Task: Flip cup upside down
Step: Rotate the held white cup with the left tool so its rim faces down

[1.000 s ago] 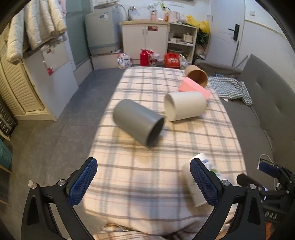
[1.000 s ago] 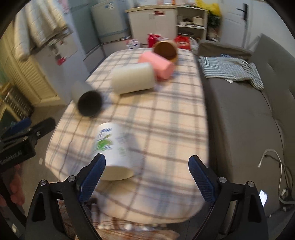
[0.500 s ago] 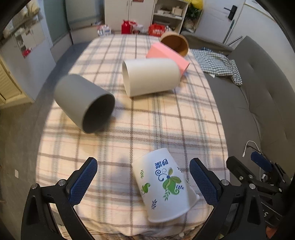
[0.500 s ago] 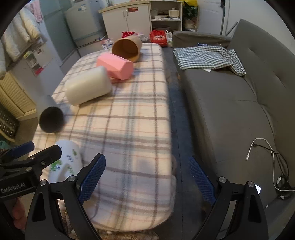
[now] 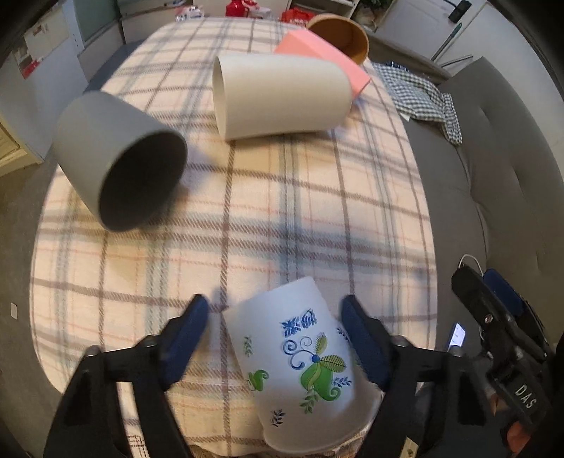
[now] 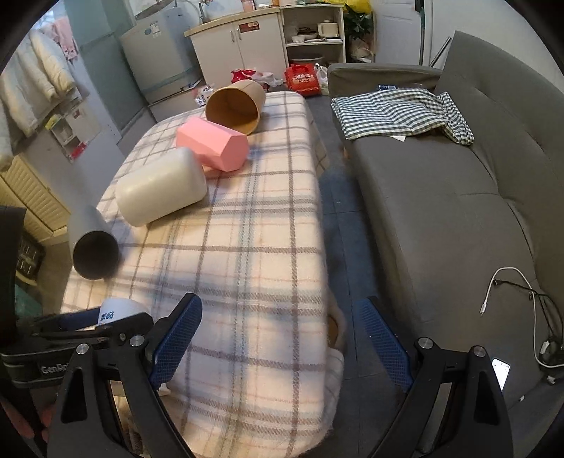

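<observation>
A white cup with a blue and green flower print [image 5: 299, 366] lies on its side at the near edge of the plaid-covered table [image 5: 289, 218], base pointing away from me. My left gripper [image 5: 275, 311] is open with a finger on each side of the cup; its right finger is close to the cup wall, the left one apart. In the right wrist view the cup [image 6: 118, 311] is partly hidden behind the left gripper. My right gripper [image 6: 278, 317] is open and empty over the table's near right edge.
A grey cup [image 5: 116, 162], a cream cup [image 5: 282, 95], a pink faceted cup [image 5: 324, 53] and a brown cup [image 5: 342, 31] lie on their sides further back. A grey sofa [image 6: 458, 197] with a checked cloth [image 6: 398, 109] stands to the right.
My left gripper has moved forward and down so its fingers now straddle the printed cup, and the fingers have narrowed. My right gripper has swung right, toward the table edge and sofa.
</observation>
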A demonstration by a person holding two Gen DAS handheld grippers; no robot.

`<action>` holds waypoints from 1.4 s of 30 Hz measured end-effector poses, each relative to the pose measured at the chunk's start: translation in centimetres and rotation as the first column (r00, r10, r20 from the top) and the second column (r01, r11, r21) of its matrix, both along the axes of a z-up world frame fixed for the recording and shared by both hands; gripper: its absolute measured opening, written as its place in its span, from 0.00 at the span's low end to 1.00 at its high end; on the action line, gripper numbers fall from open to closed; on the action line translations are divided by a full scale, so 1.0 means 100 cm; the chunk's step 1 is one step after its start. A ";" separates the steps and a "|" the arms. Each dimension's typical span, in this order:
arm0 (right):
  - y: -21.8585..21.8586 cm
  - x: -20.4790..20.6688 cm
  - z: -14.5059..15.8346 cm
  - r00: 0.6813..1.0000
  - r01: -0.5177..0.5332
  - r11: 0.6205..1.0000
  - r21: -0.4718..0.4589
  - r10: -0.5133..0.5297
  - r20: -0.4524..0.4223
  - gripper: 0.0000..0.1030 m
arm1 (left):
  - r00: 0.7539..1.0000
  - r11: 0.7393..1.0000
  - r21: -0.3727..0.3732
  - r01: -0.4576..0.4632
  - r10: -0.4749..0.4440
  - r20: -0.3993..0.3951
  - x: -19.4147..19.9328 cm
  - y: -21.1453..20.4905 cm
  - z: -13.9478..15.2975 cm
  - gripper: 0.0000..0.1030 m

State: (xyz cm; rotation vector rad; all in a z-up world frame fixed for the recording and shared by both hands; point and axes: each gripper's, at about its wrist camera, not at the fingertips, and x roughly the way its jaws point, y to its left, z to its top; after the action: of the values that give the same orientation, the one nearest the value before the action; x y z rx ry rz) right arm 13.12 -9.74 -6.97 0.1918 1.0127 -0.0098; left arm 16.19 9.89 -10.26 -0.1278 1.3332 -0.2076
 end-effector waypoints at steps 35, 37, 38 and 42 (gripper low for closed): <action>-0.012 -0.017 -0.006 0.999 0.046 0.999 -0.028 -0.046 -0.005 0.89 | 0.853 0.989 0.138 0.057 -0.120 0.507 0.047 -0.041 0.042 0.63; -0.011 -0.016 -0.007 0.999 0.044 0.998 -0.035 -0.045 -0.010 0.89 | 0.835 0.986 0.154 0.065 -0.139 0.532 0.050 -0.046 0.040 0.64; -0.011 -0.016 -0.008 0.999 0.043 0.998 -0.037 -0.044 -0.014 0.89 | 0.824 0.982 0.173 0.070 -0.155 0.546 0.051 -0.048 0.038 0.64; -0.010 -0.014 -0.011 0.999 0.041 0.998 -0.047 -0.042 -0.021 0.89 | 0.790 0.974 0.209 0.085 -0.194 0.582 0.046 -0.050 0.028 0.63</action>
State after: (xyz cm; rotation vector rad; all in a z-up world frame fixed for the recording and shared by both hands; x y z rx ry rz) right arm 11.68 -10.76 -8.06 0.1709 1.0293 -0.0733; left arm 20.79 4.85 -7.49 0.1793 0.7134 -0.2334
